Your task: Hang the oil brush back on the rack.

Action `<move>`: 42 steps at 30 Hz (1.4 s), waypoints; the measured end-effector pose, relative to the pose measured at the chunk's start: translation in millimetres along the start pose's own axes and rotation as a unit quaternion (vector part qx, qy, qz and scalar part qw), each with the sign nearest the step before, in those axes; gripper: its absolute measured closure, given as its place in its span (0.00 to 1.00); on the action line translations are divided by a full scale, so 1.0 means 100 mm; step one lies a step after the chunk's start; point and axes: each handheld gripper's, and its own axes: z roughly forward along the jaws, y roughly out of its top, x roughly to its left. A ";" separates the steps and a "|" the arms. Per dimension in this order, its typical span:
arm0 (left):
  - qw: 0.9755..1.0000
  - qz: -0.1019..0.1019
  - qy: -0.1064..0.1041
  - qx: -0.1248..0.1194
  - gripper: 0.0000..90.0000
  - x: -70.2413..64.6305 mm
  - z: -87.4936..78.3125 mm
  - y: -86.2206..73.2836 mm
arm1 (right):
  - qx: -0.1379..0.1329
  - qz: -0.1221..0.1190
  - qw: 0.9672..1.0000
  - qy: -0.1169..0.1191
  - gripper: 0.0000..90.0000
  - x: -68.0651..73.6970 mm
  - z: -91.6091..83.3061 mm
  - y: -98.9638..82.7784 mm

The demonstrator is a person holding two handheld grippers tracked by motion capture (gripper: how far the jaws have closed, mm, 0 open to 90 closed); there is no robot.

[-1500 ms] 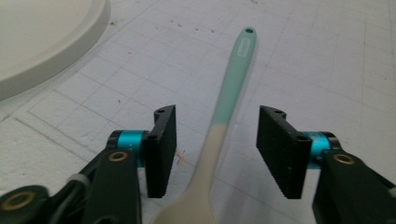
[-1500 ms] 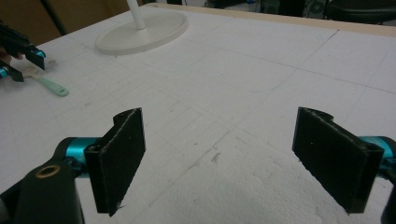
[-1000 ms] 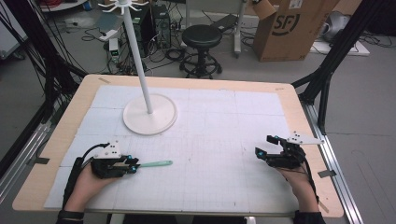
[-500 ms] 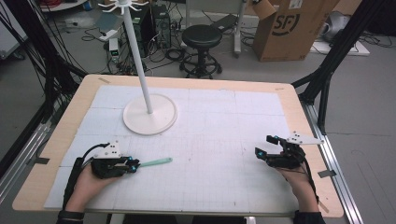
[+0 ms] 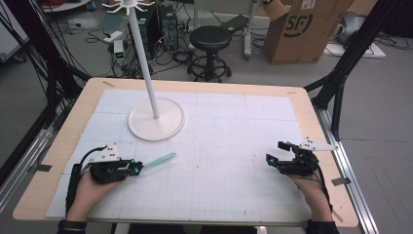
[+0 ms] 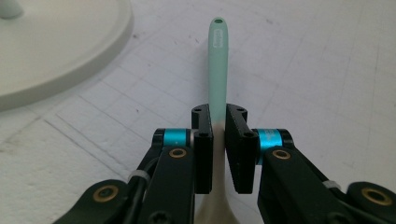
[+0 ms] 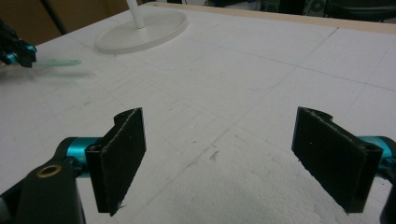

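A mint-green utensil [image 5: 158, 160] with a small hole at the tip of its handle lies low over the white mat at the front left. My left gripper [image 5: 138, 167] is shut on it: in the left gripper view both pads press the handle [image 6: 218, 60] from either side, and its pale end runs back under the jaws. The left gripper [image 6: 218, 126] points toward the table's middle. My right gripper [image 5: 275, 152] rests at the front right, open wide, with only bare mat between its pads [image 7: 219, 158]. From there the utensil [image 7: 58, 62] shows far off to the left.
A white stand with a round base [image 5: 156, 122] and a tall pole [image 5: 143, 58] stands at the back left of the mat, close beyond the utensil's tip. The base [image 6: 60, 42] also fills the upper left of the left gripper view. The wooden table edge [image 5: 311, 117] rims the mat.
My left gripper has shifted slightly, and the utensil's free end now angles more toward the far side. The right gripper has stayed in place.
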 end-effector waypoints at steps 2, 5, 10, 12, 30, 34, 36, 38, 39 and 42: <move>1.000 -0.004 0.003 -0.012 0.91 0.00 -0.04 0.04 | 0.000 -0.002 1.000 -0.001 0.19 0.00 0.00 0.00; 1.000 -0.003 0.007 -0.024 0.91 0.00 -0.09 0.10 | 0.000 0.001 1.000 0.000 0.19 0.00 0.00 0.00; 0.999 -0.004 0.014 -0.041 0.91 0.02 -0.19 0.21 | 0.000 0.000 1.000 0.000 0.19 0.00 0.00 0.00; 0.998 -0.009 0.018 -0.051 0.91 0.03 -0.25 0.27 | 0.000 0.000 1.000 0.000 0.19 0.00 0.00 0.00; 0.986 -0.041 0.077 -0.140 0.91 0.19 -0.95 0.81 | 0.009 0.001 1.000 0.001 0.19 -0.01 0.02 -0.01; 0.982 -0.043 0.091 -0.159 0.91 0.21 -1.11 0.97 | 0.013 -0.002 1.000 0.000 0.19 -0.01 0.03 -0.01; 0.980 -0.044 0.097 -0.166 0.91 0.23 -1.19 1.05 | 0.014 -0.001 1.000 0.000 0.19 0.00 0.03 -0.01; 0.979 -0.044 0.101 -0.170 0.91 0.24 -1.26 1.13 | 0.014 0.000 1.000 0.000 0.19 0.00 0.03 -0.01; 0.979 -0.044 0.103 -0.170 0.91 0.25 -1.29 1.18 | 0.014 0.001 1.000 0.001 0.19 0.00 0.03 -0.01; 0.978 -0.043 0.110 -0.171 0.91 0.28 -1.37 1.32 | 0.014 -0.002 1.000 -0.001 0.19 -0.01 0.04 -0.02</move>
